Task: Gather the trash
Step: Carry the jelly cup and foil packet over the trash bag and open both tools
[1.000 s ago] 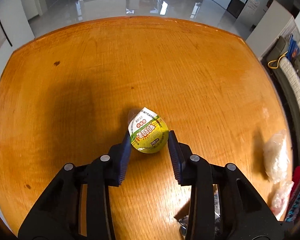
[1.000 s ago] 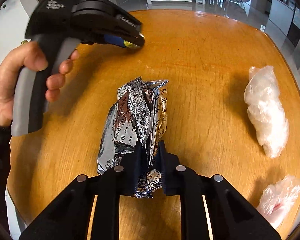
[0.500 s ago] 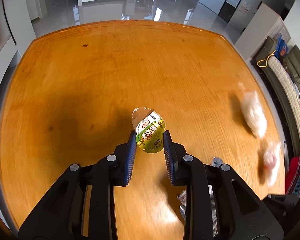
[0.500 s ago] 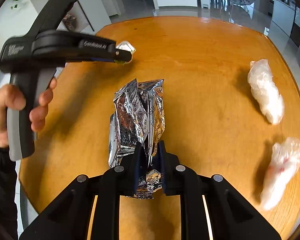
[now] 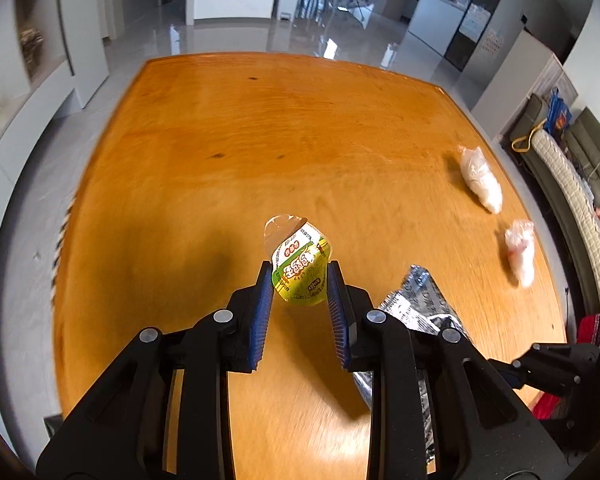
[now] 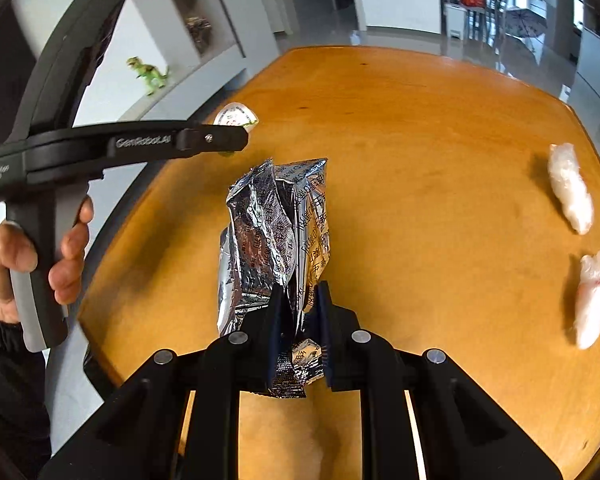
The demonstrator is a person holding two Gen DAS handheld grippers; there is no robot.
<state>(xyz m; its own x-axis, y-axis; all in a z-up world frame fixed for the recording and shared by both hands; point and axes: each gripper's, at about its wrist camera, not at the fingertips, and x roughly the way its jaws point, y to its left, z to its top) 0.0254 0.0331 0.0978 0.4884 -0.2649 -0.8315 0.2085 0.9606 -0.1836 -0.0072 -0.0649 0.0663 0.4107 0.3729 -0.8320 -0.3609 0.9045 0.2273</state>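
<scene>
Your left hand-held gripper [image 5: 299,295] now clamps jelly cup [image 5: 300,276], right hand-held gripper [image 6: 299,305] clamps foil wrapper [image 6: 276,236]; both lifted off surface [image 5: 260,152], bin next.

Both wrist fisheyes look steeply down along their fingers, close above the wooden table [image 5: 260,152]. Shared: tabletop, two plastic wads [image 6: 570,192], foil wrapper [image 6: 276,236].

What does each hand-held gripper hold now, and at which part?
The left hand-held gripper clamps a small green jelly cup by its two sides. The right hand-held gripper pinches a silver foil wrapper near its lower end.
</scene>
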